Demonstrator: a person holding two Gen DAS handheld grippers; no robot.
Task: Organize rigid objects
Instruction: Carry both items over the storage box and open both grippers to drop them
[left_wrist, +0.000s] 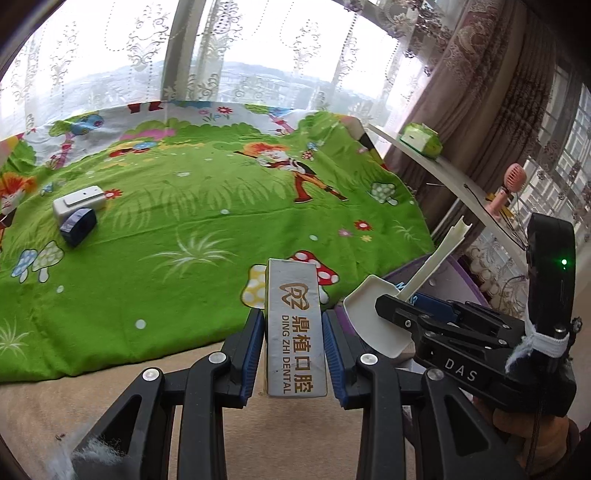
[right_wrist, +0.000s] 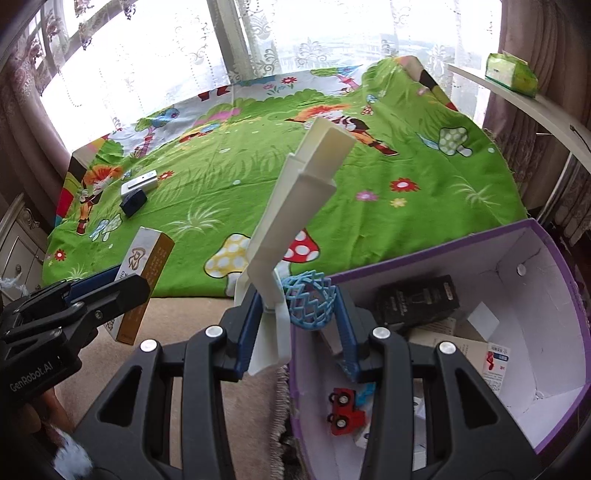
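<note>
My left gripper (left_wrist: 293, 332) is shut on a tall white and gold dental box (left_wrist: 295, 325), held upright above the near edge of the green cartoon cloth (left_wrist: 184, 229). The box also shows in the right wrist view (right_wrist: 144, 273). My right gripper (right_wrist: 301, 321) holds a white plastic scoop (right_wrist: 295, 206) against its left finger, handle pointing up and away, with a blue mesh ball (right_wrist: 310, 301) in the gap too. It hovers over the left rim of the purple box (right_wrist: 517, 236). The scoop also shows in the left wrist view (left_wrist: 373, 314).
A white box (left_wrist: 79, 201) and a dark blue box (left_wrist: 78, 226) lie at the cloth's far left. The purple box holds a red toy car (right_wrist: 345, 410), a black box (right_wrist: 417, 299) and cartons. A green tissue pack (left_wrist: 421, 138) sits on a white ledge at right.
</note>
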